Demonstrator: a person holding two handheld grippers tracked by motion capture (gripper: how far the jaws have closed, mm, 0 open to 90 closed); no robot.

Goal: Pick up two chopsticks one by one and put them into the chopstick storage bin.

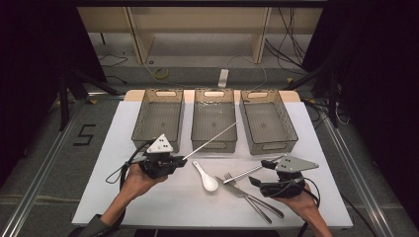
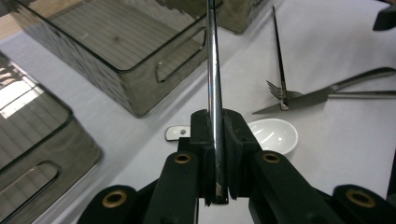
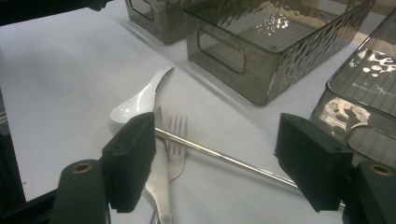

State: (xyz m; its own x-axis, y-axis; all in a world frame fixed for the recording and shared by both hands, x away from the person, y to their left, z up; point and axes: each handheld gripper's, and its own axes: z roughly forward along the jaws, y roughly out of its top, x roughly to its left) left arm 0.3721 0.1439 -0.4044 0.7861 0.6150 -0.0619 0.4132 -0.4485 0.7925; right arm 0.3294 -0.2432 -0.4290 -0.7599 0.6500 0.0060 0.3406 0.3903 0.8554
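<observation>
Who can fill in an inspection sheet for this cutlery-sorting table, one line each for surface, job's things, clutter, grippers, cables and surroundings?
Surface: white tabletop, flat.
Job's things: one metal chopstick held, slanting up towards the middle bin; a second chopstick lying across the fork and knife; white spoon beside them; left bin and right bin hold no cutlery.
Clutter: nothing seen.
Grippers: left gripper shut on the held chopstick; right gripper open, jaws either side of the lying chopstick.
Cables: black cable trailing from the left gripper.
Surroundings: dark floor, floor cables, wooden frame behind.
</observation>
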